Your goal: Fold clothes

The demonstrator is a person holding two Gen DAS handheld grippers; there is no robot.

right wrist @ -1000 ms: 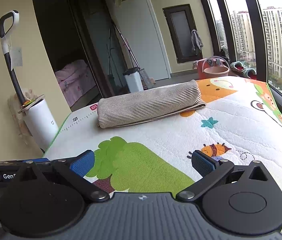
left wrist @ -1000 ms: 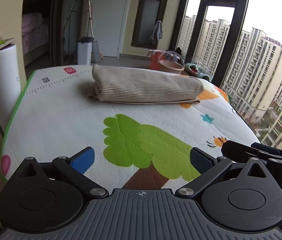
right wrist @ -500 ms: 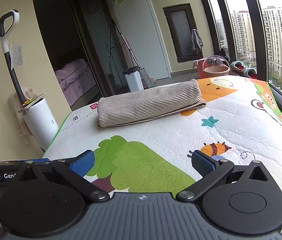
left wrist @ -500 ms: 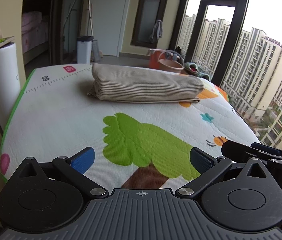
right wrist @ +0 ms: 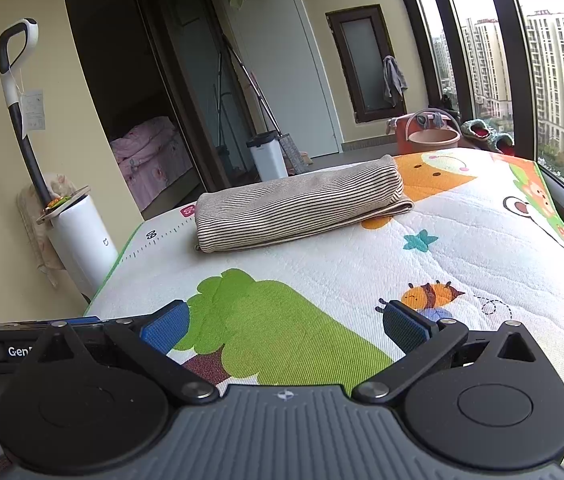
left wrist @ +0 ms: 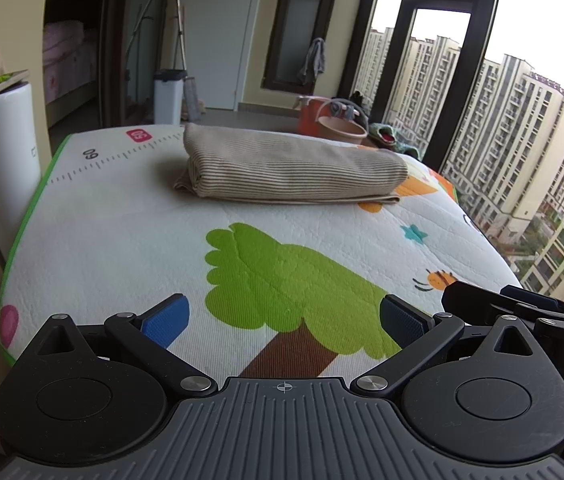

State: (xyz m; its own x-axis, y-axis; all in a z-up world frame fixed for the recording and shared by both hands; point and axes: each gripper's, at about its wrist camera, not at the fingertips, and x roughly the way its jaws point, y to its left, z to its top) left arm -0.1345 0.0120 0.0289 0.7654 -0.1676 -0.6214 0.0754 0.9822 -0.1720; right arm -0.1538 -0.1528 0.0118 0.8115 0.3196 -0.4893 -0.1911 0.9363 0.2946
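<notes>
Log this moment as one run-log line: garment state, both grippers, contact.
garment: striped cloth folded, lying on play mat | left gripper: jaws open, empty | right gripper: jaws open, empty | contact: none, both short of the cloth

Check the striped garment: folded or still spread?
Folded. The striped garment lies as a compact layered bundle on the play mat; both grippers are open, apart from it.

Both wrist views low at the near mat (left wrist: pixel 122 240) edge, facing forward, sharing the striped bundle (left wrist: pixel 294 170).
</notes>
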